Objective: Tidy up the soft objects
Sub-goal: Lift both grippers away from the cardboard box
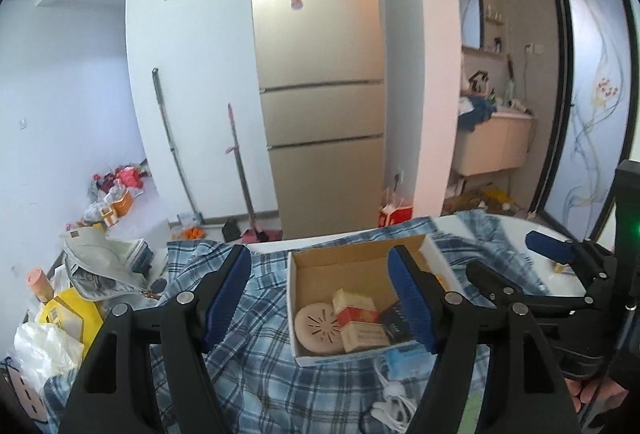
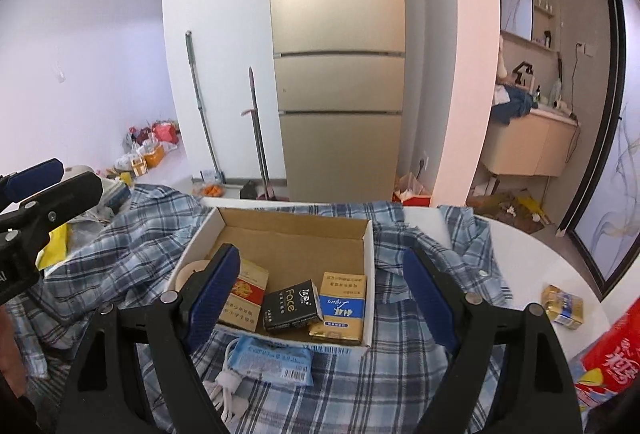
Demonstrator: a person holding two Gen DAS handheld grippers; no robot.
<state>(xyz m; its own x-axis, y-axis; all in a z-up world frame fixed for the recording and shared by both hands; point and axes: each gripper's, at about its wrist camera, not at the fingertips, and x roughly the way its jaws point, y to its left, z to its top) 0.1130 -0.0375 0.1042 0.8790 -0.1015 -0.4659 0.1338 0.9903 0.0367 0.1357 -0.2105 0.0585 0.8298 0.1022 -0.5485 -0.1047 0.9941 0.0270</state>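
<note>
A blue plaid shirt (image 1: 256,362) (image 2: 360,386) lies spread over the white table. An open cardboard box (image 1: 360,262) (image 2: 296,234) sits on it, holding several small packs and a round tan disc (image 1: 318,328). A blue tissue pack (image 2: 276,358) and a white cable (image 2: 228,390) lie on the shirt in front of the box. My left gripper (image 1: 320,298) is open and empty, held above the shirt and the box's near left part. My right gripper (image 2: 324,298) is open and empty, above the box's front edge. It also shows at the right of the left wrist view (image 1: 516,258).
A gold pack (image 2: 562,306) and a red bag (image 2: 612,354) lie on the bare table at right. A yellow bag (image 1: 68,314), a white plastic bag (image 1: 40,350) and a grey bag (image 1: 100,266) crowd the left. A gold fridge (image 1: 320,74) stands behind.
</note>
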